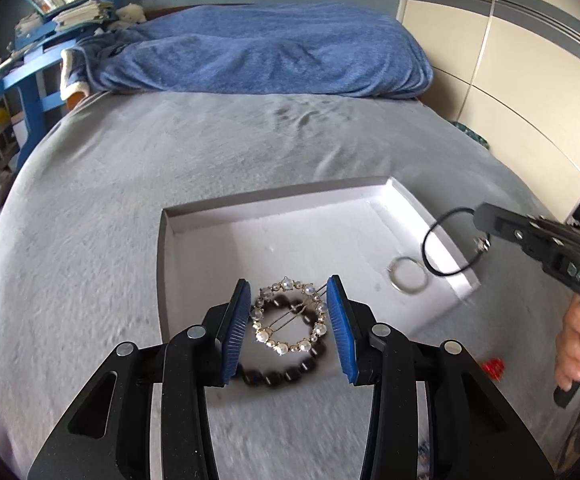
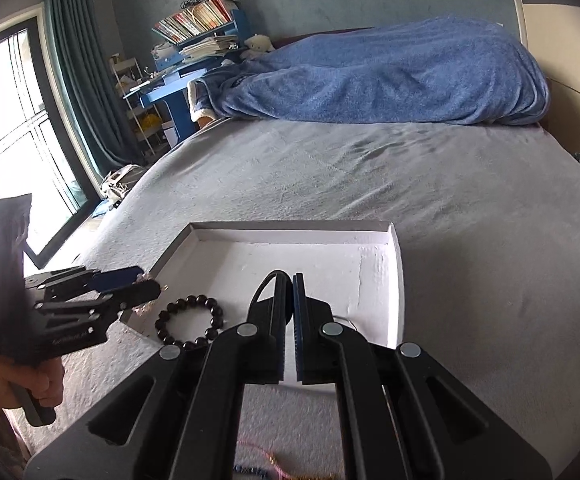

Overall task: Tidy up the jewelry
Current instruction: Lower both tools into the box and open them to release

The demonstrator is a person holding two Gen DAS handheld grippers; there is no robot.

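A shallow white tray (image 1: 273,200) lies on the grey bedspread. My left gripper (image 1: 288,284) hangs over its near left corner, its blue pads closed on a gold ring-shaped pearl clip (image 1: 290,316). Under the clip a black bead bracelet (image 1: 281,372) rests in the tray, also seen in the right wrist view (image 2: 189,324). A silver ring (image 1: 408,276) lies near the tray's right wall. My right gripper (image 1: 480,216) is shut on a black cord loop (image 1: 436,248) with a small metal charm, dangling over the tray's right edge. The cord (image 2: 265,280) pokes out beside the closed fingers.
A rumpled blue blanket (image 1: 269,52) covers the head of the bed. Small red pieces (image 1: 494,368) lie on the bedspread right of the tray, and a coloured string of beads (image 2: 257,464) lies near the front edge. A blue desk (image 2: 177,100) and a window stand left, wardrobe doors (image 1: 510,60) right.
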